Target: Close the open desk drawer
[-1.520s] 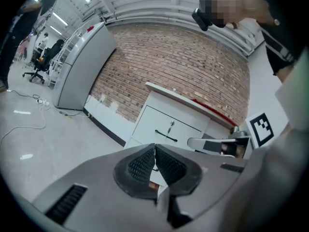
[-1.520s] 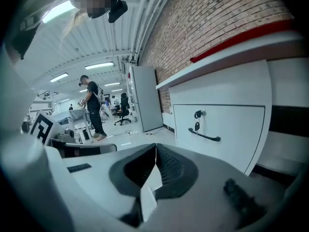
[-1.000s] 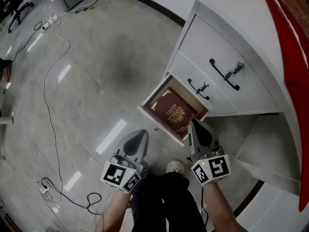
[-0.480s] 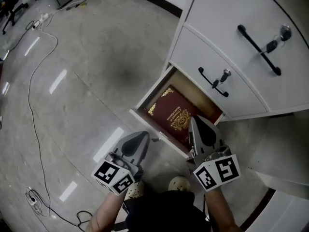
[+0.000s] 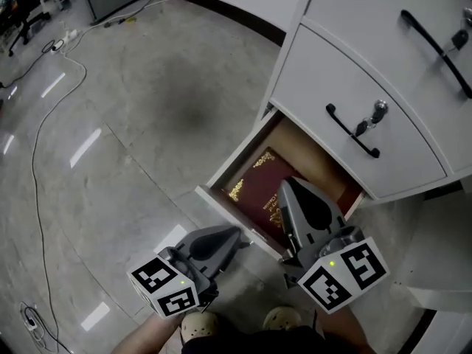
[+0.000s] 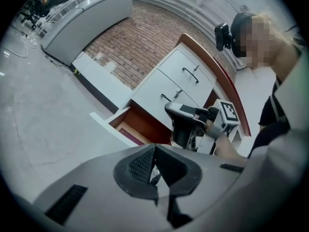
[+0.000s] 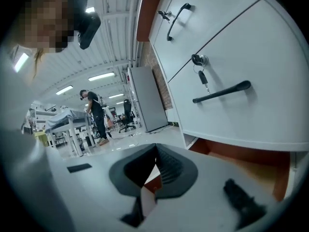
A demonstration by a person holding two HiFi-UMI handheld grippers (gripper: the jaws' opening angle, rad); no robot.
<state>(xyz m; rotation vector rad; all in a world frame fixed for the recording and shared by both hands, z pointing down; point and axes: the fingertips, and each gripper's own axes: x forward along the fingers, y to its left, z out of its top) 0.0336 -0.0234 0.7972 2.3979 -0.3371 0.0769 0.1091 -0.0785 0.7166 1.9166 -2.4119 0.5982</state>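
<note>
The bottom desk drawer (image 5: 221, 209) stands pulled out, its white front panel toward me and its wooden inside showing. A maroon book with gold print (image 5: 254, 190) lies flat in it. My left gripper (image 5: 234, 236) is shut and empty, its tip just outside the front panel near the panel's middle. My right gripper (image 5: 284, 185) hangs over the drawer's inside above the book, jaws together, holding nothing. In the left gripper view the shut tips (image 6: 154, 149) point at the drawer (image 6: 108, 124). In the right gripper view the closed tips (image 7: 155, 149) sit before the drawer's opening (image 7: 241, 153).
Above the open drawer are two shut white drawers with black handles (image 5: 354, 131); a key hangs in one lock (image 5: 376, 113). My shoes (image 5: 195, 327) are on the grey floor below the grippers. A white cable (image 5: 44, 124) trails across the floor at left.
Both grippers have sunk lower and closer to the drawer, which now looks larger. The left tip has come up to the front panel. The drawer is as far out as before.
</note>
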